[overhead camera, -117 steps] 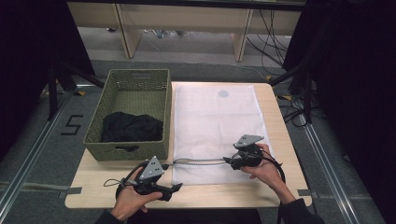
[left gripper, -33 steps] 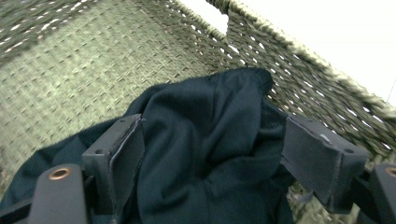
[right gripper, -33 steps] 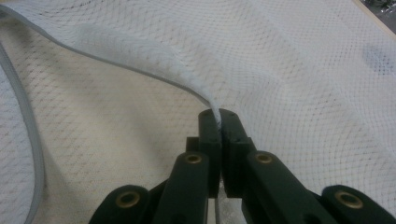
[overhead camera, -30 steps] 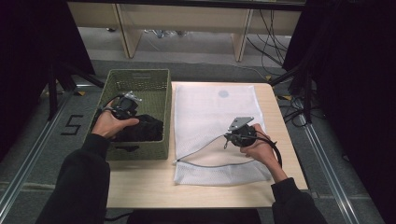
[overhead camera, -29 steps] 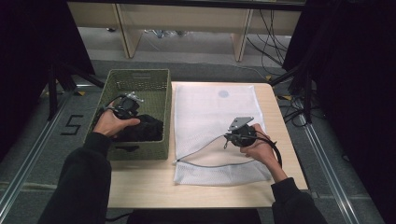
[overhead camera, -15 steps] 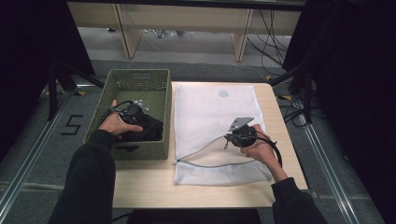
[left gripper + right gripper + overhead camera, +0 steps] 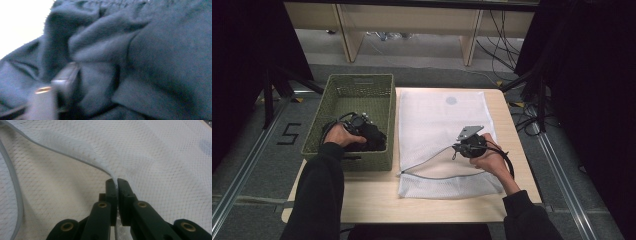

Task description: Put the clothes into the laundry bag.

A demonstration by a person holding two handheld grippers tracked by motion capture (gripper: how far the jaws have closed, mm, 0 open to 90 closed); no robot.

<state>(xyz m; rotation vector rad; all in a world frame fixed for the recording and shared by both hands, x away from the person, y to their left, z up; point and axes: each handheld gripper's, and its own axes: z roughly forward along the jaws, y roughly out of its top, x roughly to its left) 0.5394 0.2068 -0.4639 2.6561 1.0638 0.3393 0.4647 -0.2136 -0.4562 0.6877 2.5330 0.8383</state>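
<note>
A dark garment (image 7: 376,139) lies bunched in the green woven basket (image 7: 362,78) at the table's left. My left gripper (image 7: 361,124) is down in the basket on it; its jaws have just been closing, and a fold of the dark cloth (image 7: 150,62) is pinched beside the one finger (image 7: 62,82) that shows. A white mesh laundry bag (image 7: 437,115) lies flat to the right of the basket. My right gripper (image 7: 456,151) is shut on the bag's zippered edge (image 7: 117,182) and holds the upper layer of the mouth lifted.
The bag's grey zipper (image 7: 15,182) curves along its opened mouth toward the basket. Bare wooden table (image 7: 377,200) runs along the front edge. Desk legs and cables stand on the floor beyond the table.
My left gripper has sunk from above the basket down onto the dark garment. The right gripper has kept still, holding the bag's edge.
</note>
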